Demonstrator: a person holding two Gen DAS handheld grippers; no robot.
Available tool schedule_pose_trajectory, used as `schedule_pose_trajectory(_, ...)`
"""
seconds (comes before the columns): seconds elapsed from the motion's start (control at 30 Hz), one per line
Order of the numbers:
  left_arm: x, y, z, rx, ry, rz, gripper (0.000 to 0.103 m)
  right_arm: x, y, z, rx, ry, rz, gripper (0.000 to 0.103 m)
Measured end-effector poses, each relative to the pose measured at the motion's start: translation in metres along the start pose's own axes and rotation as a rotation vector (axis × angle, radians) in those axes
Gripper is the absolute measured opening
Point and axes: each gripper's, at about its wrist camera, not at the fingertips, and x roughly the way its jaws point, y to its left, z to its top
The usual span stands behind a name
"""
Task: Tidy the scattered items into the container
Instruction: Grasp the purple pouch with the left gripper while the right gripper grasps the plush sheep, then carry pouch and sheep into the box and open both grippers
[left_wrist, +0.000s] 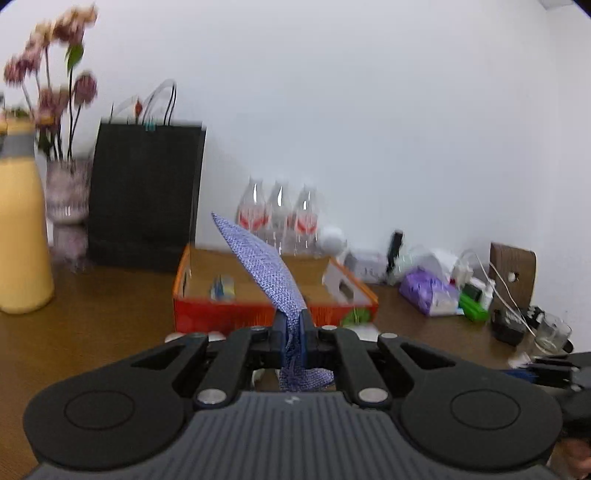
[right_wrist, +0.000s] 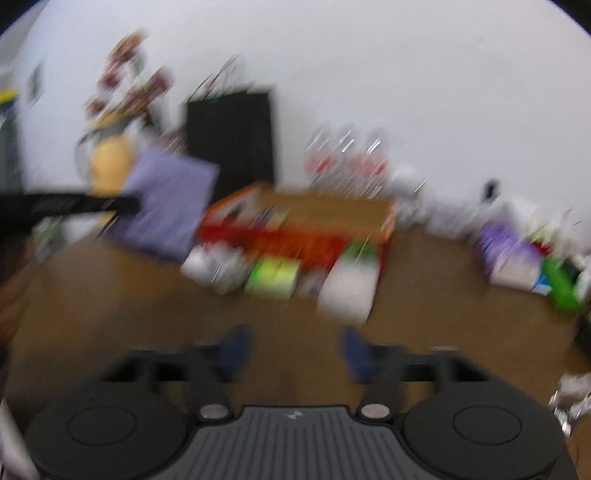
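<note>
The left gripper (left_wrist: 293, 332) is clenched on a blue-and-white woven cloth (left_wrist: 258, 262), whose free end stands up and leans left. Straight ahead and just beyond the jaws sits the open orange cardboard box (left_wrist: 236, 314), its long axis crosswise. The right gripper (right_wrist: 295, 347) hangs released over bare table; blurred white and green packets (right_wrist: 273, 275) lie ahead of it, before the box.

Three clear water bottles (left_wrist: 280, 218) stand in a row by the wall, with one black paper bag (left_wrist: 144, 192), one yellow bottle (left_wrist: 22, 229) and one vase of flowers (left_wrist: 68, 192). There is one orange cardboard box (left_wrist: 229, 314), one blue-and-white cloth (left_wrist: 266, 269) and two grippers (left_wrist: 293, 328) (right_wrist: 295, 350).
</note>
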Motion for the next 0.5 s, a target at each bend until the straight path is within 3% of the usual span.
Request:
schedule_pose_trajectory(0.1, -0.001, 0.011, -0.026, -0.016, 0.084, 0.005, 0.008, -0.015, 0.002, -0.028, -0.068, 0.098, 0.079, 0.071)
schedule_pose_trajectory(0.27, -0.010, 0.025, -0.050, -0.064, 0.135, 0.056, 0.008, -0.001, 0.015, -0.066, -0.099, 0.237, 0.063, 0.069)
schedule_pose_trajectory(0.37, -0.015, 0.021, -0.056, -0.059, 0.131, 0.077, 0.008, 0.004, 0.010, -0.075, 0.003, 0.150, 0.057, 0.062)
schedule_pose_trajectory(0.5, -0.025, 0.013, -0.056, -0.043, 0.106, 0.068, 0.008, 0.018, 0.006, -0.068, 0.094, -0.034, -0.151, 0.058)
